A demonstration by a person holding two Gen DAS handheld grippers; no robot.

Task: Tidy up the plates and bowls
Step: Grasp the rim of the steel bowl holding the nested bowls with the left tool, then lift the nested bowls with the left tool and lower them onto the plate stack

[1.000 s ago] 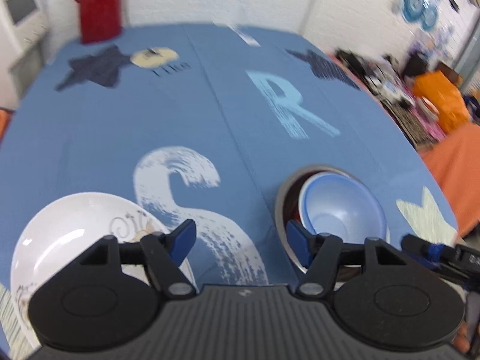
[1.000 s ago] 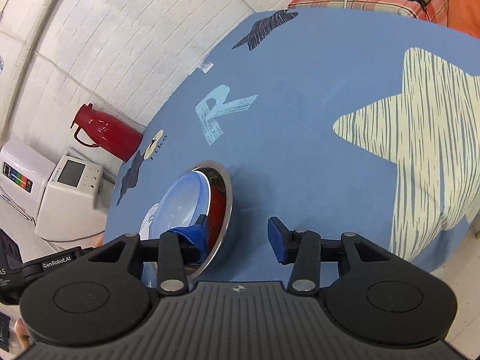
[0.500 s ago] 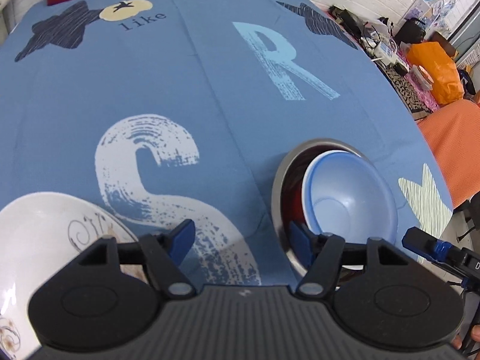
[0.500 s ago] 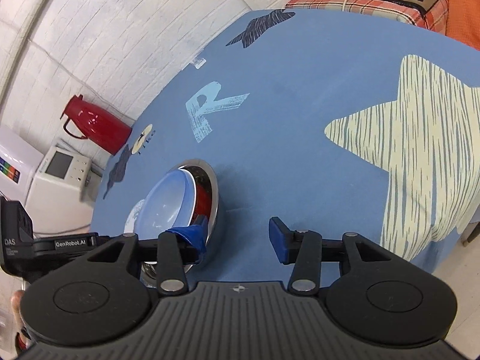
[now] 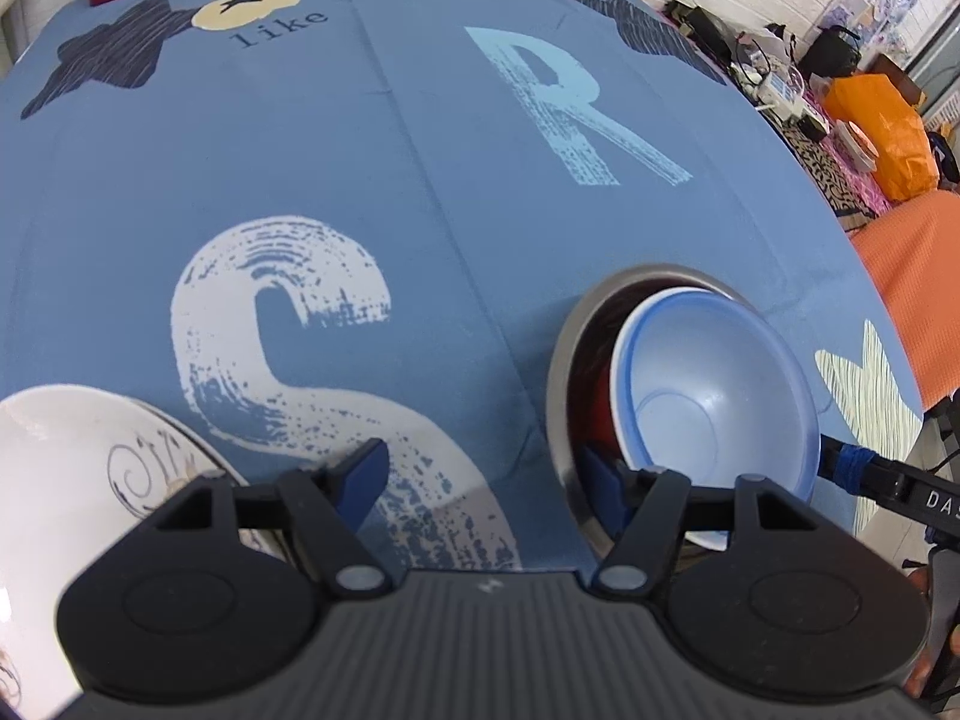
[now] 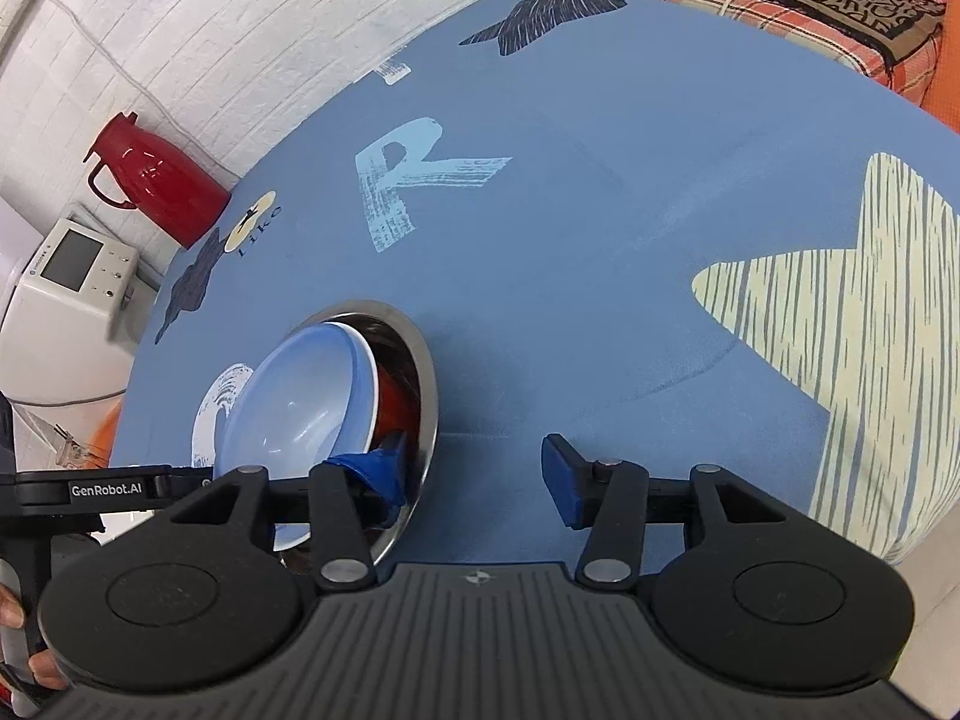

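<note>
Our left gripper [image 5: 486,480]: jaws wide apart, nothing held. Its right finger sits at or just inside the near rim of the steel bowl [image 5: 561,360]; its left finger is over bare cloth, lower centre of the left wrist view. We can't tell if the right pad touches the rim.

Our right gripper [image 6: 474,474]: also spread wide, empty. Its left finger, wrapped in blue tape, reaches over the steel bowl's [image 6: 427,384] near rim at lower left of the right wrist view, close to the blue bowl [image 6: 300,402]. Contact unclear. Its right finger hangs over the cloth.

Stack: blue bowl [image 5: 720,396] sits tilted inside a red bowl [image 6: 393,405], which sits in the steel one. It leans, not seated flat. White plate [image 5: 78,456] with a swirl print lies apart, lower left of the left wrist view, on the tablecloth [image 5: 360,150]. Red flask [image 6: 150,180] stands at the table's far edge, out of the way.

Step, as we read it: bowls are nested, and both grippers are bracketing the stack from either side, to grip or steady it. The plate is still separate.

Next move calls for: close one gripper on the steel rim, pad inside and pad outside, squarely. Keep the stack level, because the blue bowl is loose and can slide. Then bring stack and plate together.
</note>
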